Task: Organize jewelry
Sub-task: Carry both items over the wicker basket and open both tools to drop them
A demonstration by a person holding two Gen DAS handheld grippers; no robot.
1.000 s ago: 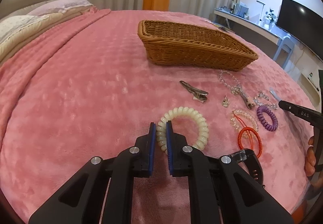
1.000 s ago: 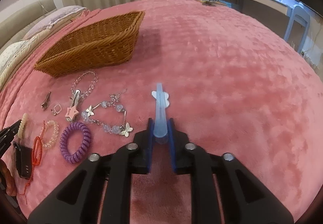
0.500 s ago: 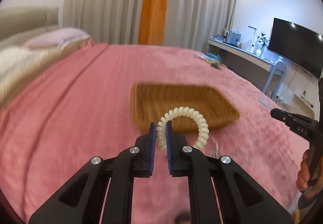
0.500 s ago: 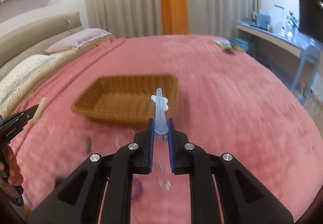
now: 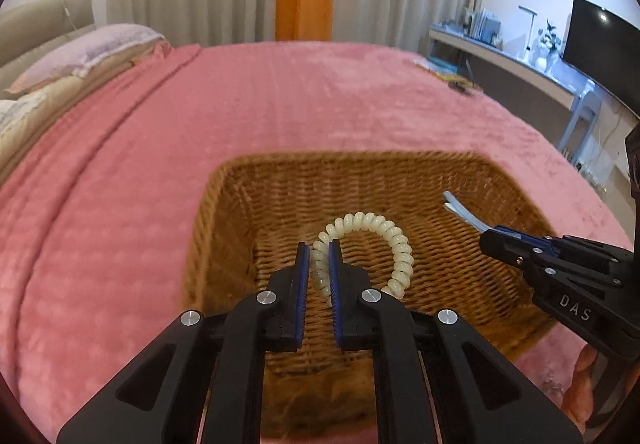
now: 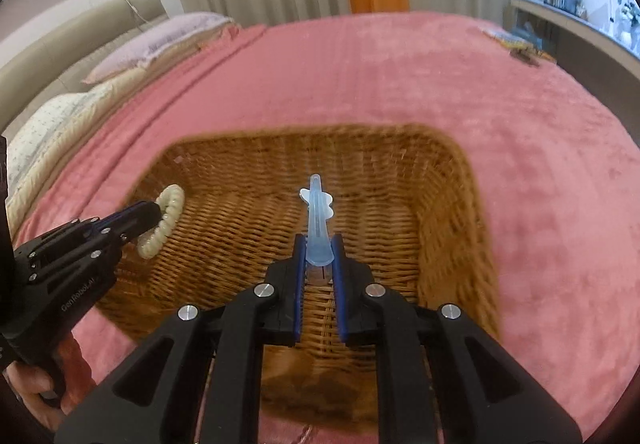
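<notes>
Overhanging wicker basket (image 5: 240, 203) rim, blanket (image 5: 120, 224) around.

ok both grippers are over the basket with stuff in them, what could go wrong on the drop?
1. The cream spiral hair tie is pinched by a few coils in the left gripper; it could snag on a pad at release.
2. The light blue hair clip in the right gripper might bounce off the wicker basket floor.
3. The grippers sit close together and could collide.

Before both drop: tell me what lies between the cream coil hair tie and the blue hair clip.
Only bare wicker basket floor, seen in the right wrist view, between the cream coil hair tie and the blue hair clip.
</notes>
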